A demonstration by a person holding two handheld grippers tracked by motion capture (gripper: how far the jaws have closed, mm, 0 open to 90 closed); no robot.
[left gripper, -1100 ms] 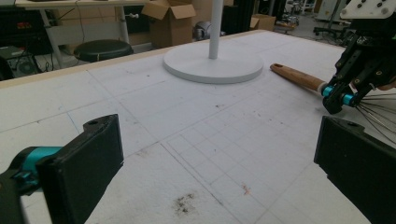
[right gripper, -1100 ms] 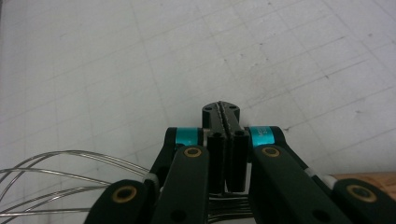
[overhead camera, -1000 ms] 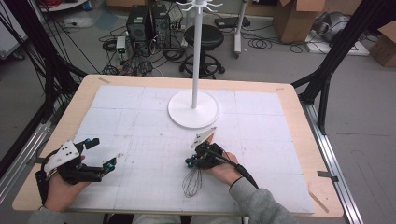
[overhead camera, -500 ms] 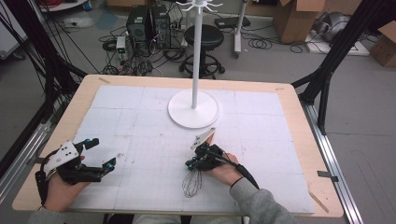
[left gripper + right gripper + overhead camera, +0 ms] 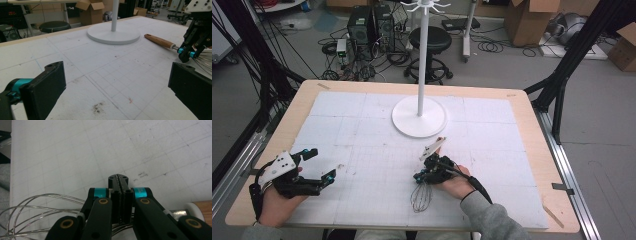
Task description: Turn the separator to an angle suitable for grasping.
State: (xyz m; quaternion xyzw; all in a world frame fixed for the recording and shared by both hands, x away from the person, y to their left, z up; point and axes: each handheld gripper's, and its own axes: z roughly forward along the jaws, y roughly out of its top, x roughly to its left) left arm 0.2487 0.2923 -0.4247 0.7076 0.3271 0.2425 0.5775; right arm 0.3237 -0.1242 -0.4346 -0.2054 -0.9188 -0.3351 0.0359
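Observation:
A whisk lies flat on the white mat, its wire head toward me and its wooden handle pointing at the stand. My right gripper sits over the whisk's neck. In the right gripper view its jaws press together along their whole seam, tips on the mat side; the wires and the handle end cross under the linkage. I cannot tell whether anything is pinched. My left gripper rests at the mat's left, jaws wide open with nothing between them.
A white stand with a round base and a tall pole rises at the middle back of the table; its base lies just beyond the handle. The wooden table rim frames the gridded mat. Stool, boxes and cables sit on the floor behind.

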